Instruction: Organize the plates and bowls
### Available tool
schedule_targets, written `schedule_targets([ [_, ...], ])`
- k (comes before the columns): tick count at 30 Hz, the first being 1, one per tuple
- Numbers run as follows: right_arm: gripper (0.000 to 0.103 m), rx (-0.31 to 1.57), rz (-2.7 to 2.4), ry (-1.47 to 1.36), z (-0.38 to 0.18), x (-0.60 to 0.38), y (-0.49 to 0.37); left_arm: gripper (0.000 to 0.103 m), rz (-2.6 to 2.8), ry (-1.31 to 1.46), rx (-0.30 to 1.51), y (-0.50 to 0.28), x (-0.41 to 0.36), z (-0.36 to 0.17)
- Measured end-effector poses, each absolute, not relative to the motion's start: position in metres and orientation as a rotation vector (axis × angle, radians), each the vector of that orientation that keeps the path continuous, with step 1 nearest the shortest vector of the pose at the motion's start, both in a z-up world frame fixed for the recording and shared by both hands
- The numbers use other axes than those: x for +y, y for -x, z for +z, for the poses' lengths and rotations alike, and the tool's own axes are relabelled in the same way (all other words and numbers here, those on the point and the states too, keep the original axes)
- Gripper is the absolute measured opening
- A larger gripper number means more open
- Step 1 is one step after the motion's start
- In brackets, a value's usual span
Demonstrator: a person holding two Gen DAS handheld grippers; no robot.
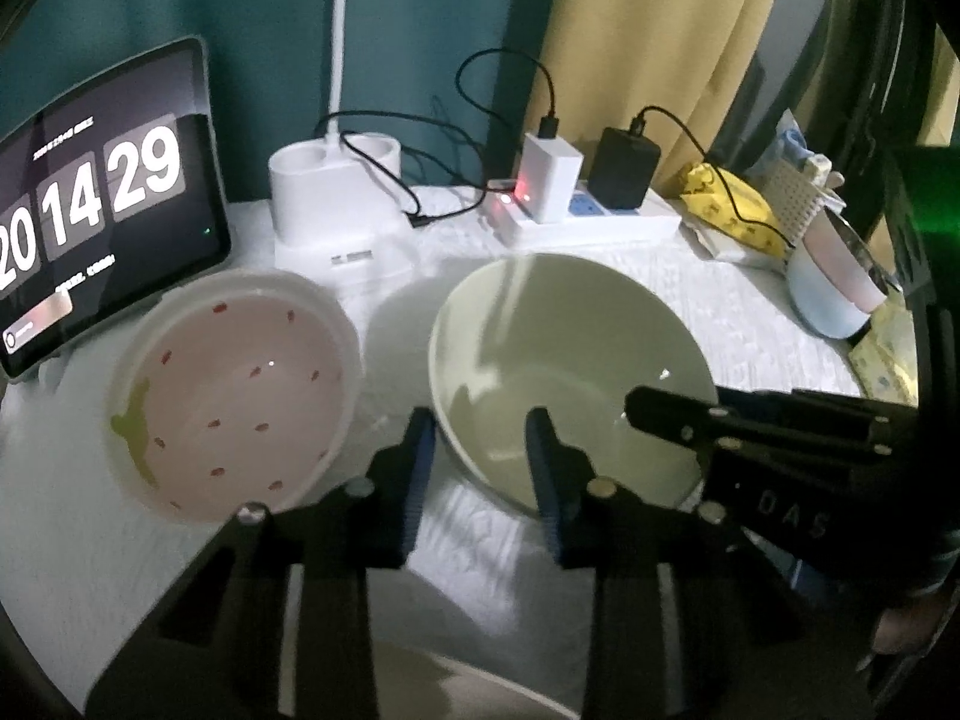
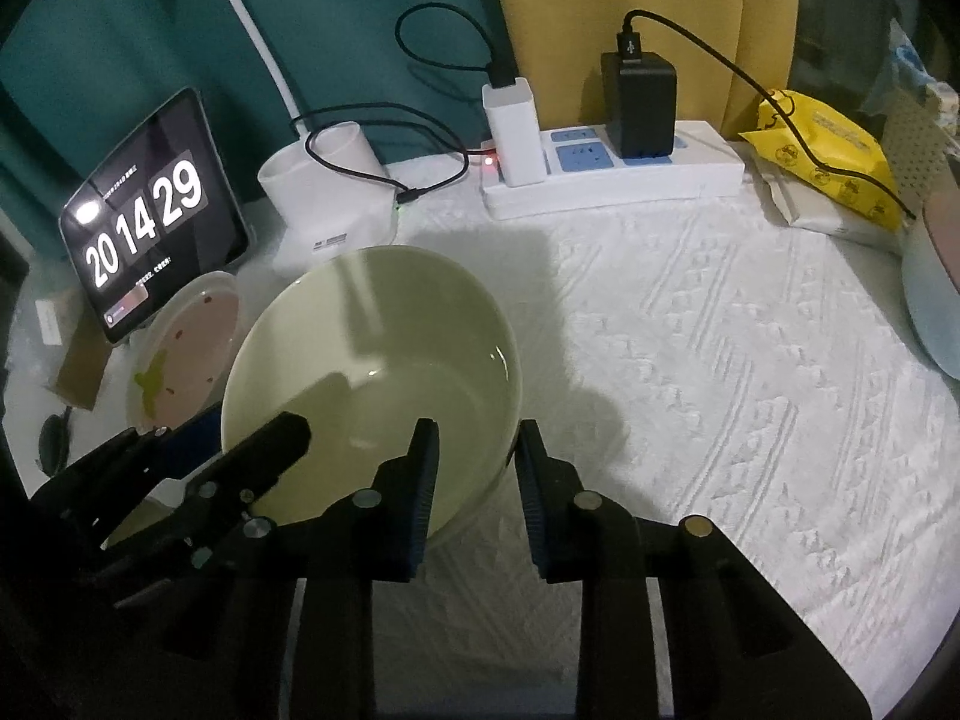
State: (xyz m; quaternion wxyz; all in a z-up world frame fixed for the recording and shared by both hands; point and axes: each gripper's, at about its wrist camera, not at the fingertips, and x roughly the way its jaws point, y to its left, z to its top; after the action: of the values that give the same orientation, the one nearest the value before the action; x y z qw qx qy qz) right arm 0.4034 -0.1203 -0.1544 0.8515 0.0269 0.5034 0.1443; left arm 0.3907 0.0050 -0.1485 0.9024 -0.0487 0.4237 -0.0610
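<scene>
A pale green bowl stands on the white textured cloth. My left gripper straddles its left rim, one finger outside and one inside, with a clear gap at the pads, so it is open. My right gripper straddles the opposite rim the same way, also open. A finger of the right gripper shows over the bowl's far side in the left wrist view. To the left sits a pink bowl with red specks, a white rim and a yellow-green smear.
A tablet showing a clock leans at the back left. Behind the bowls stand a white lamp base and a power strip with chargers and cables. A yellow packet and a blue-and-pink container sit at the right.
</scene>
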Motion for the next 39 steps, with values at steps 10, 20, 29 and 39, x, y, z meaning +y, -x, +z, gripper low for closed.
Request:
schedule_targets([
  [10, 0.023, 1.036, 0.304, -0.058, -0.146, -0.123, -0.393, 0.027, -0.112, 0.095, 0.833, -0.378, 0.005, -0.138],
  [20, 0.021, 0.97, 0.303, -0.063, -0.12, -0.129, -0.379, 0.026, -0.113, 0.075, 0.776, -0.362, -0.001, -0.115],
  [29, 0.02, 0.919, 0.307, -0.061, -0.1, -0.131, -0.361, 0.026, -0.113, 0.068, 0.727, -0.342, -0.004, -0.094],
  [39, 0.02, 0.865, 0.313, -0.064, -0.077, -0.137, -0.338, 0.027, -0.114, 0.057, 0.672, -0.316, -0.01, -0.073],
])
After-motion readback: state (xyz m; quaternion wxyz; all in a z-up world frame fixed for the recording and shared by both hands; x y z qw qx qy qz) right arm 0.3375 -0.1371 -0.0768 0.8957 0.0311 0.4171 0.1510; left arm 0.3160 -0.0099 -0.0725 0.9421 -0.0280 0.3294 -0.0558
